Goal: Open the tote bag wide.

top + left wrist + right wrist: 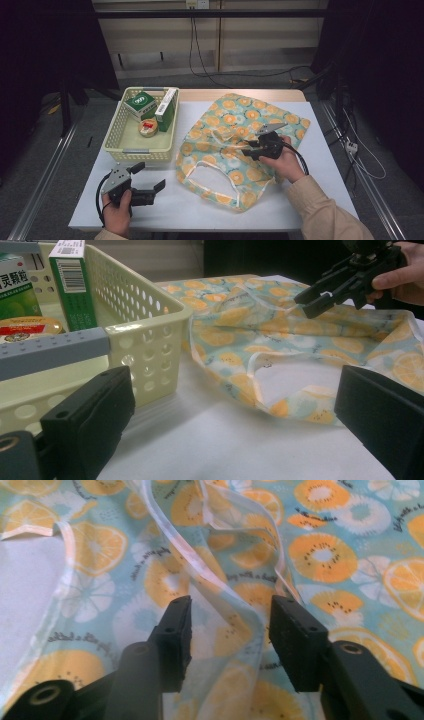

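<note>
A: Black jaws of the right gripper stand apart right at the lens, with a raised fold of the bag and its pale strap between them. The pads don't press the cloth.

B: So nothing is held?

A: As far as I can see, no. The jaws are part-way spread and the fold stands free in the gap.

B: Where is the bag lying?

A: Flat on the white table, just right of the basket, mouth toward the person. In the high view the right gripper hovers over the bag's middle, by the straps.

B: And the other hand?

A: The left gripper rests on the table in front of the basket, jaws wide, nothing between them. Its own view looks past the basket's corner to the bag's mouth.

B: Which step would you call this?

A: Getting the bag open and ready, I'd judge. The basket holds two green boxes and a round tin, which look meant for packing.

B: Next move?

A: Probably a fresh pinch on the upper layer or a strap, lifted so the mouth gapes, taking one layer alone. The left gripper could then reach for a box.
</note>
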The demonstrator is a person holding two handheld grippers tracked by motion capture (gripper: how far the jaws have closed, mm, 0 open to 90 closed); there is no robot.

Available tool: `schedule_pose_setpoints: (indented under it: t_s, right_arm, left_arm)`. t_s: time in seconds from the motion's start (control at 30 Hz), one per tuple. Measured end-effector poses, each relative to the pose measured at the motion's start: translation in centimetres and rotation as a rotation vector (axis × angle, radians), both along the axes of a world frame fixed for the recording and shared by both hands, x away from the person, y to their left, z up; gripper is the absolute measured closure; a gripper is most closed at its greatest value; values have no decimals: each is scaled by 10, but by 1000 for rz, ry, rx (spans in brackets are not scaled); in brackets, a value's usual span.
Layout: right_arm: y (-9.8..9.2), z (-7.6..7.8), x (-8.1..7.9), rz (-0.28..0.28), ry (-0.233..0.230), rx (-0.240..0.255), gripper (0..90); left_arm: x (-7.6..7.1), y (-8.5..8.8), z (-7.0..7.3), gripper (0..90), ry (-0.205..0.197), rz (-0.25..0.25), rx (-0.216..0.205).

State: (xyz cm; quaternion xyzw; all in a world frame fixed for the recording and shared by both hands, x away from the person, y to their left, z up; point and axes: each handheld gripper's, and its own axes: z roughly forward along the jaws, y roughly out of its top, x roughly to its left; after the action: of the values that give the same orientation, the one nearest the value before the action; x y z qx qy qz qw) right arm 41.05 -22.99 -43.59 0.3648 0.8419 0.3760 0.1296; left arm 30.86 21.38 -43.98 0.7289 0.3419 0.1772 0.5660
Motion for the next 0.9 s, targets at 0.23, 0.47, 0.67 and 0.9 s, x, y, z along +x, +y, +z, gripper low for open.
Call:
schedule_pose_setpoints:
  t_s: [0.23, 0.47, 0.67, 0.9]
  right_arm:
    - [18, 12, -5, 37, -48, -24, 466]
    - [44, 10, -5, 87, -54, -46, 459]
    - [50, -7, 4, 99, -18, -80, 477]
    - [49, -21, 12, 79, 1, -63, 510]
  left_arm:
    - [0, 0, 0, 24, -1, 1, -2]
    - [0, 0, 0, 24, 0, -4, -1]
    - [1, 1, -1, 24, 5, -2, -2]
    - [1, 1, -1, 24, 7, -4, -2]
